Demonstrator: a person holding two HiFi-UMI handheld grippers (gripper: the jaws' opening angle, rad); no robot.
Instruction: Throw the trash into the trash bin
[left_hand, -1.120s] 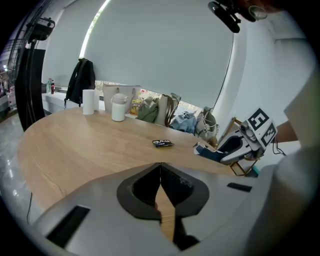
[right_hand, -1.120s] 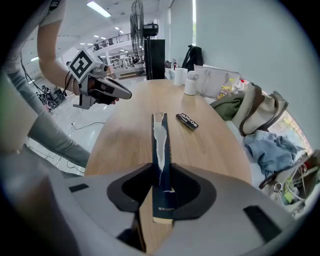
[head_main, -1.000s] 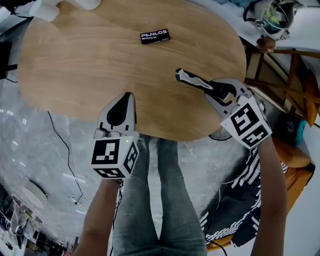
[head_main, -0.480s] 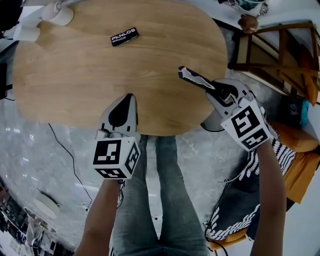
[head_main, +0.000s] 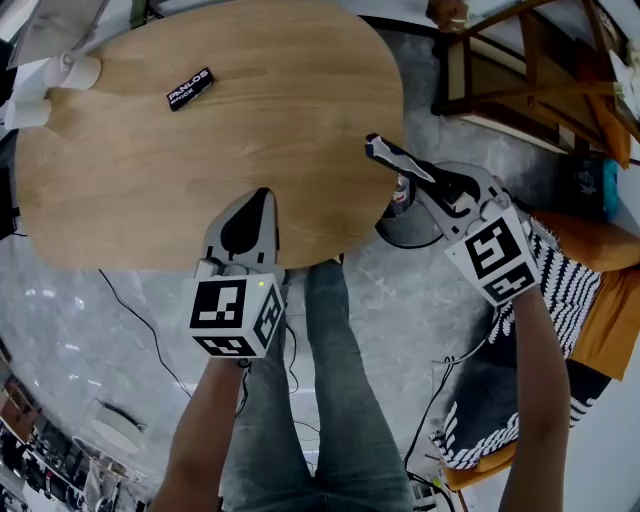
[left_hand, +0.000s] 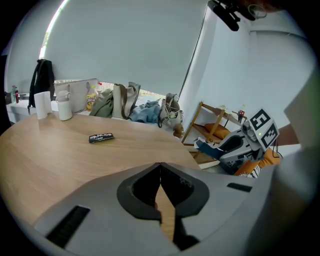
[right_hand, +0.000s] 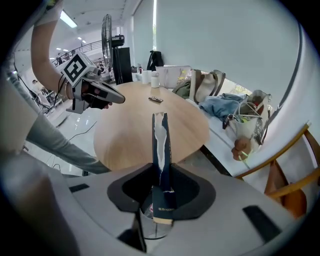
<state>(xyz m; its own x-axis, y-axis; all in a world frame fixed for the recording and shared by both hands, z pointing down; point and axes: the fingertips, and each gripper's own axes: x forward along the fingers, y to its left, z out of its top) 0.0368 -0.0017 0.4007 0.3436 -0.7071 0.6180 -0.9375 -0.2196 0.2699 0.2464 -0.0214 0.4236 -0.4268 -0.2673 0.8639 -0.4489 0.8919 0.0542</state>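
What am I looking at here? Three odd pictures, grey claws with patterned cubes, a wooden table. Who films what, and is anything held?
There is no robot: a person holds a two-jaw gripper in each hand, and the cubes are part of them. The head view comes from a camera on the person's head, looking down. The other two come from cameras riding on each gripper, looking along its jaws. On the wooden table lie a black packet and some white containers. The left gripper is shut and empty. The right gripper pinches a torn dark wrapper beside the table's edge, above what looks like a bin on the floor.
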